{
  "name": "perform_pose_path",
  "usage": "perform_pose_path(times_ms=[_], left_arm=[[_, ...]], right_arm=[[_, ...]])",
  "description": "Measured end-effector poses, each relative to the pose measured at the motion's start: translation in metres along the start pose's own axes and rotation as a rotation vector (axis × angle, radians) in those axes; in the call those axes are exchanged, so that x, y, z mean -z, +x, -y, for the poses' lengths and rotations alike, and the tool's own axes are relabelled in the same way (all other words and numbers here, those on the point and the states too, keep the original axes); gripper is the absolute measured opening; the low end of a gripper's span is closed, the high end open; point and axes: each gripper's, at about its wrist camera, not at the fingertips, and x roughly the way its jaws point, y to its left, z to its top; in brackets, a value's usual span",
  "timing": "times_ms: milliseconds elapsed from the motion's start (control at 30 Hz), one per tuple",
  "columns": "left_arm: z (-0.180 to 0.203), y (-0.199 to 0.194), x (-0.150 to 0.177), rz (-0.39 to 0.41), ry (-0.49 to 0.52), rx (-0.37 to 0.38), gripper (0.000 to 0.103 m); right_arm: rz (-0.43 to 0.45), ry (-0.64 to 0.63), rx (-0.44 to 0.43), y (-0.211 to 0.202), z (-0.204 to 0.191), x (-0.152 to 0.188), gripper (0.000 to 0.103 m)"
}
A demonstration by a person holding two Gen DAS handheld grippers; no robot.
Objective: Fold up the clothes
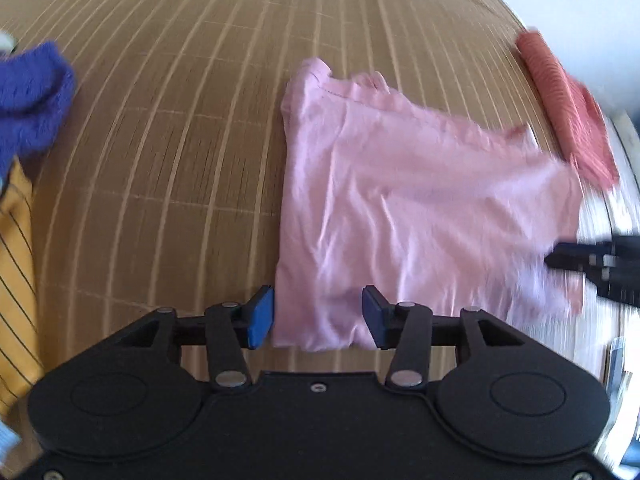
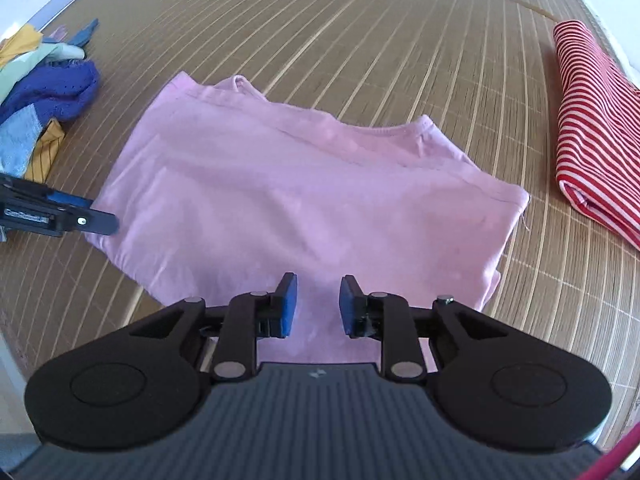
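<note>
Pink shirt (image 2: 304,192): it lies partly folded on the bamboo mat (image 2: 360,40), with the neckline on the far side and its long axis running from left to right in the right wrist view.
Left gripper (image 1: 316,316): its jaws stand spread at the near left corner of the pink shirt; the corner lies between the pads, but they do not press on it.
Right gripper (image 2: 318,306): its jaws are parted over the near hem of the pink shirt and pinch nothing.
Key relation: the pink shirt stretches away from both grippers, so I judge that each one only needs to close on the near edge; neither seems clearly nearer.
Striped shirt (image 2: 596,120): red and white, folded, well to the right of the pink shirt.
Unfolded pile (image 2: 44,92): left of the pink shirt.
Writing: none that can be read.
</note>
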Motion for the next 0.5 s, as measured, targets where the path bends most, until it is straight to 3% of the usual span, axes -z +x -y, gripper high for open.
perform_pose_path(times_ms=[167, 200, 267, 367, 500], left_arm=[[0.003, 0.005, -0.003, 0.059, -0.085, 0.020, 0.053], [0.005, 0.006, -0.004, 0.063, -0.064, 0.023, 0.048], [0.010, 0.009, -0.006, 0.059, -0.009, 0.022, 0.021], [0.015, 0.011, -0.007, 0.050, 0.021, 0.032, 0.013], [0.025, 0.003, -0.007, 0.075, 0.084, 0.016, 0.011]], right_arm=[[-0.023, 0.044, -0.002, 0.008, 0.010, -0.001, 0.032], [-0.034, 0.050, -0.008, 0.011, 0.012, -0.002, 0.032], [-0.063, 0.068, -0.020, 0.020, 0.015, 0.001, 0.032], [-0.070, 0.094, -0.029, 0.023, 0.019, 0.006, 0.032], [-0.061, 0.212, -0.066, 0.025, 0.032, 0.009, 0.033]])
